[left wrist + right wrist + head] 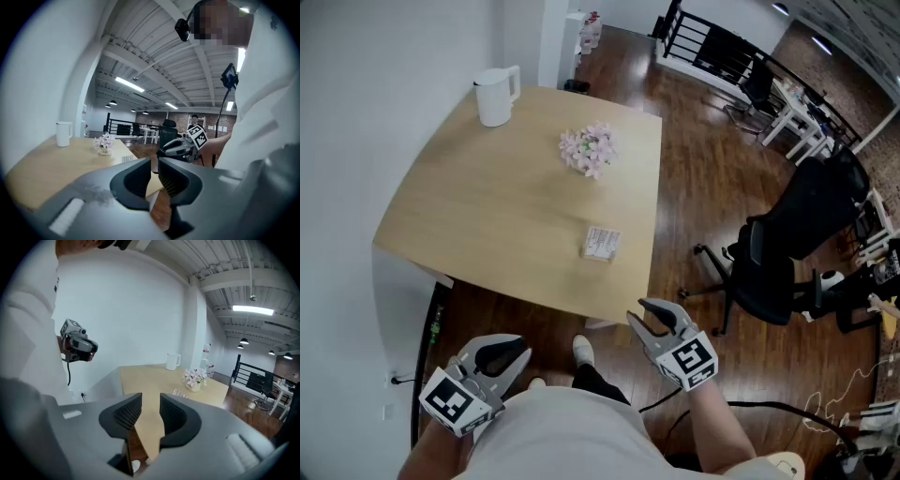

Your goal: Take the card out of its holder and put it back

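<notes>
A small white card holder [602,244] lies near the front right edge of the light wooden table [478,216]; I cannot make out the card itself. The holder also shows small past the jaws in the left gripper view [125,159] and the right gripper view [179,393]. Both grippers hang in front of the table, short of its edge and close to my body. My left gripper [517,349] keeps a narrow gap between its jaws, nothing in it [154,164]. My right gripper [649,314] stands open and empty [151,404].
A white jug [495,96] stands at the table's far left corner. A small pot of pink flowers [589,150] sits mid-table, beyond the holder. A black office chair [778,253] stands on the wood floor to the right. A white wall runs along the left.
</notes>
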